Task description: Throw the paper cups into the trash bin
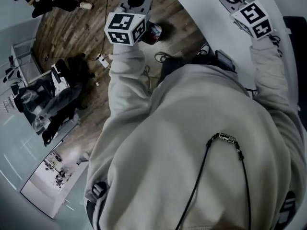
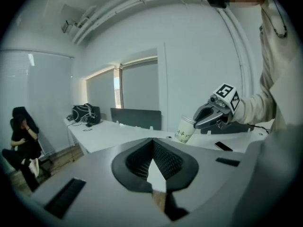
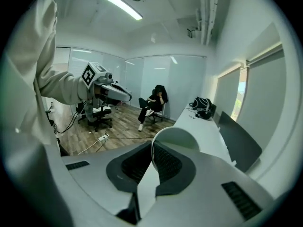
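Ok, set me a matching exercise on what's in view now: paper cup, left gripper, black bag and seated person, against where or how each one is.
Things:
1. paper cup
2. left gripper
3. black bag
4. seated person

Place or state:
A. lying on the white table
B. feet on the wooden floor
C. clamped by its rim in the right gripper
D. shut, with nothing in it

Pairs: 1-C, 2-D, 3-A, 4-B
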Demonstrator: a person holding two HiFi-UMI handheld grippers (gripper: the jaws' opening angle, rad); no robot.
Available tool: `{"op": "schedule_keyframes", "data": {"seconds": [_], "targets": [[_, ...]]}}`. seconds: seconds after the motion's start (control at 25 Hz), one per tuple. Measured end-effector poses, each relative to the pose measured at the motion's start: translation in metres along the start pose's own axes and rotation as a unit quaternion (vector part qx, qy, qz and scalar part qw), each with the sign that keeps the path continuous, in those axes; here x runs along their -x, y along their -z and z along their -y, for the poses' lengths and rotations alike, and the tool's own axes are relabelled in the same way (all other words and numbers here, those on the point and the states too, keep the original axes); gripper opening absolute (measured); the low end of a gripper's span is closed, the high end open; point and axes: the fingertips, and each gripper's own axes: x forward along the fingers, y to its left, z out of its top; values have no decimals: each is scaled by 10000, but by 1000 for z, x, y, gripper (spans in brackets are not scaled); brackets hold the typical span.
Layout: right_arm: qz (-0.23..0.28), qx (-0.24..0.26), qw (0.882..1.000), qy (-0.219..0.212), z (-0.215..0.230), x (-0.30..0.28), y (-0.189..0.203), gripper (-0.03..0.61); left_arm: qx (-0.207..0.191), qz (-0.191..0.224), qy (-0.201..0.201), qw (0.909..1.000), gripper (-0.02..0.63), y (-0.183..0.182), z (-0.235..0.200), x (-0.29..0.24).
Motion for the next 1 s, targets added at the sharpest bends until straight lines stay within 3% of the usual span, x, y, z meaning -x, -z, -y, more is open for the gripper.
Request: {"op": "schedule_keyframes", "data": {"seconds": [0.2, 0.56, 1.0], "targets": [[-112, 416, 9971, -634, -44, -56, -37, 37, 377, 118, -621, 9973, -5, 30, -47, 58], [-127, 953, 9877, -1237, -111, -141, -95, 37, 743, 211, -1212, 9896, -5, 74, -114, 142], [-134, 1222, 9780, -1684, -202, -240, -171, 37, 992, 286, -1491, 9834, -5, 123, -203, 238]]}}
